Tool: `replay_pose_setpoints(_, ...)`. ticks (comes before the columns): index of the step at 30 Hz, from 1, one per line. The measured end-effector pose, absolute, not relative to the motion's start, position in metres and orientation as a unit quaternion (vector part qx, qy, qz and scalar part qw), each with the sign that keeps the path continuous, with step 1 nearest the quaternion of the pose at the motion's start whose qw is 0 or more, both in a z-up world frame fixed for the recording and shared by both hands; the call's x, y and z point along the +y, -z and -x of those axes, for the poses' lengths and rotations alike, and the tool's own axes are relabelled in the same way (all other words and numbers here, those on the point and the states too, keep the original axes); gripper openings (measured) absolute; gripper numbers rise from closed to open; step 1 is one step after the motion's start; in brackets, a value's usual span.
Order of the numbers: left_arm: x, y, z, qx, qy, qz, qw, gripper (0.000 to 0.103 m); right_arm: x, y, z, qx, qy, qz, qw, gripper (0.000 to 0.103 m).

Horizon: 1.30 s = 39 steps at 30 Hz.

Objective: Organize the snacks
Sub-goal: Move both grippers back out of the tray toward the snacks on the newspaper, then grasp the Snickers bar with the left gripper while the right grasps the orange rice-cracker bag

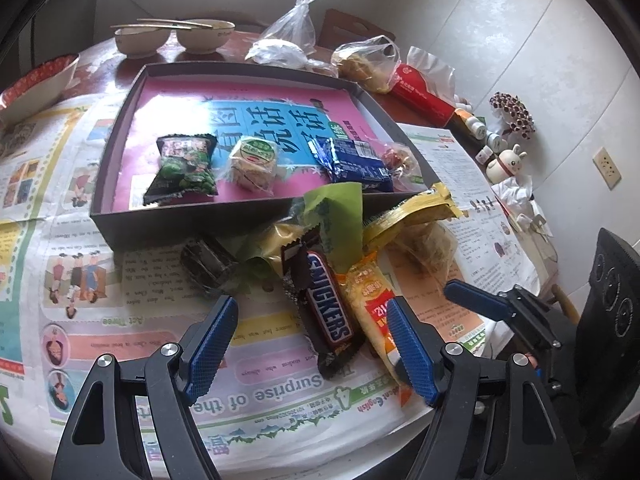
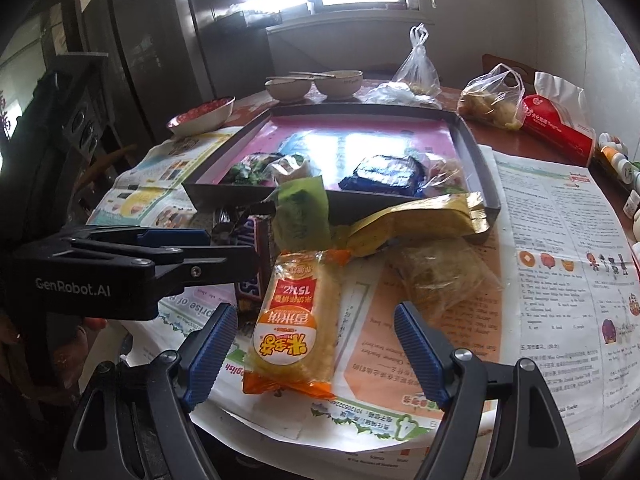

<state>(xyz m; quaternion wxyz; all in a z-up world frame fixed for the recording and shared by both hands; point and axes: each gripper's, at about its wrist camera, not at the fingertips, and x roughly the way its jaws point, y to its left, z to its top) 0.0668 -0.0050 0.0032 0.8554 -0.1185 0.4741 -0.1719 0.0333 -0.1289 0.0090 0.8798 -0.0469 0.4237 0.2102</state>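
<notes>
A dark grey box (image 1: 180, 216) with a pink lining holds a green pea packet (image 1: 182, 168), a wrapped cake (image 1: 254, 164) and a blue packet (image 1: 356, 164). Loose snacks are piled on the newspaper in front of it. My left gripper (image 1: 312, 344) stands open around a Snickers bar (image 1: 326, 308), with its pads clear of the wrapper. My right gripper (image 2: 316, 356) is open around an orange rice-cracker packet (image 2: 296, 320) without touching it. A green packet (image 2: 304, 208) and a yellow packet (image 2: 420, 220) lean on the box (image 2: 384, 204) wall. The left gripper (image 2: 224, 248) hides most of the Snickers bar (image 2: 252, 264) in the right wrist view.
Newspaper (image 1: 120, 320) covers the round table, whose edge runs just below both grippers. Two bowls with chopsticks (image 1: 176, 36), a red-patterned bowl (image 1: 36, 80), plastic bags (image 1: 292, 28), a red tissue pack (image 1: 420, 96) and small bottles (image 1: 480, 128) stand behind and right of the box.
</notes>
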Motion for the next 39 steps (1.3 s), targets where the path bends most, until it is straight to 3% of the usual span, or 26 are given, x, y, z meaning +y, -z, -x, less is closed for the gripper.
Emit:
replay_pose_setpoints(22,-0.010,0.011,-0.077,0.495,0.190,0.146,0.835,0.073,-0.122,0.008,-0.040,0.435,-0.199,0.075,0.875,0.079)
replay_pose_setpoints(30,-0.010,0.013,-0.081,0.494,0.187,0.153,0.835,0.072,-0.123,0.013,-0.040,0.435,-0.188,0.088,0.876,0.068)
replay_pose_setpoints(33,-0.009,0.014,-0.083,0.494,0.194,0.163,0.832,0.061,-0.126,0.014,-0.042,0.437,-0.180,0.084,0.877,0.063)
replay_pose_setpoints(39,-0.011,0.014,-0.083,0.494,0.191,0.163,0.832,0.057,-0.133,0.014,-0.045,0.436,-0.170,0.075,0.881,0.057)
